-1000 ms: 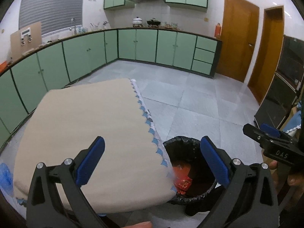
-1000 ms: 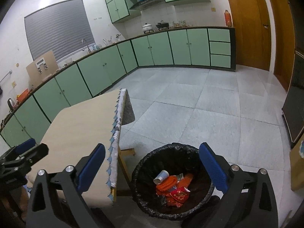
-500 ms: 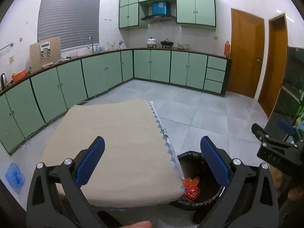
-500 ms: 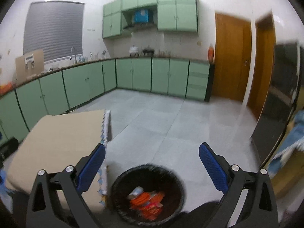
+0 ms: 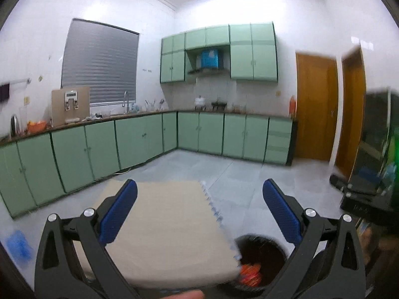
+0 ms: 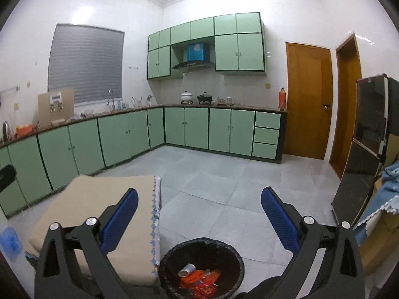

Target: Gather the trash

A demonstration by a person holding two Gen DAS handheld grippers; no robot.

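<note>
Right gripper [image 6: 199, 214] wide open, holding nothing, blue pads [image 6: 279, 220] spread apart above the black-lined trash bin [image 6: 234, 256] on the near floor. Bin holds a crumpled paper cup [image 6: 186, 269] and red-orange wrappers [image 6: 199, 280]. Left gripper [image 5: 199, 213] also wide open and empty, over the beige-covered table [image 5: 172, 226]; bin just right of the table. Green cabinets [image 6: 199, 127] along the far wall.

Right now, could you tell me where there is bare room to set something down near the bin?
The beige cloth-covered tabletop shows bare, bordered by its blue-scalloped fringe on the bin side. The grey tiled floor between table and green cabinets is open. The black-lined round bin holds a paper cup and red wrappers.
</note>
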